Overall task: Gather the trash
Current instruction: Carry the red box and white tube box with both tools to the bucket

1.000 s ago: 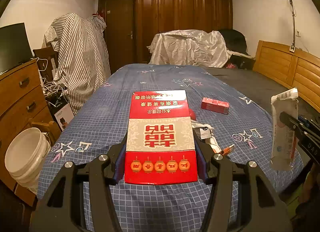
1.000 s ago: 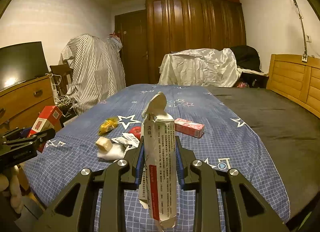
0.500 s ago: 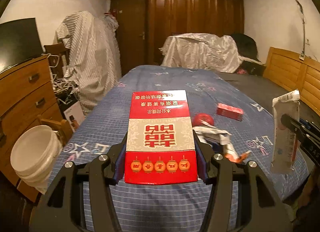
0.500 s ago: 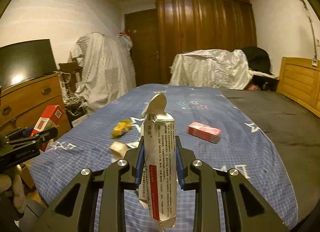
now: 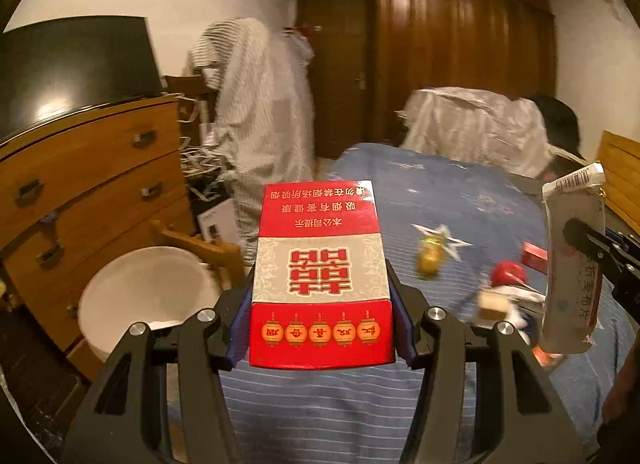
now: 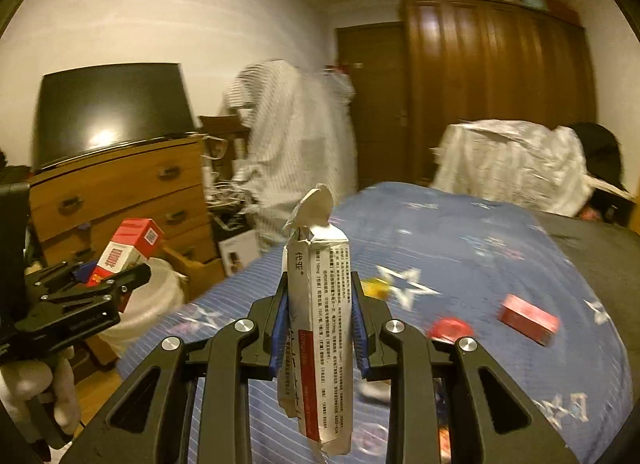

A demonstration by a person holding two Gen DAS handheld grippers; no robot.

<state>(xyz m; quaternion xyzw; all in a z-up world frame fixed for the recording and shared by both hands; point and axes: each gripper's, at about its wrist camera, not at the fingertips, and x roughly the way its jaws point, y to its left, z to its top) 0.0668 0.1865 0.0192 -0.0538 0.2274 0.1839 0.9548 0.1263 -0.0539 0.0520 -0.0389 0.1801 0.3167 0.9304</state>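
Note:
My left gripper (image 5: 320, 328) is shut on a red and grey cigarette carton (image 5: 320, 264), held over the bed's left edge; it also shows in the right wrist view (image 6: 120, 256). My right gripper (image 6: 320, 332) is shut on a flattened white medicine box (image 6: 316, 324), also seen at the right of the left wrist view (image 5: 572, 264). A white bucket (image 5: 140, 296) stands on the floor left of the bed. On the blue bedspread (image 6: 460, 248) lie a yellow wrapper (image 5: 430, 260), a red cap (image 6: 450, 328), a small red box (image 6: 528, 318) and crumpled paper (image 5: 496, 304).
A wooden dresser (image 5: 80, 184) with a TV (image 5: 72, 64) stands at the left. A striped cloth drapes a chair (image 5: 260, 116). A wooden stool (image 5: 200, 244) stands behind the bucket. A dark wardrobe (image 5: 460, 60) fills the back wall.
Both grippers have swung left toward the bucket, still holding their boxes. The bucket is now larger and closer in the left wrist view.

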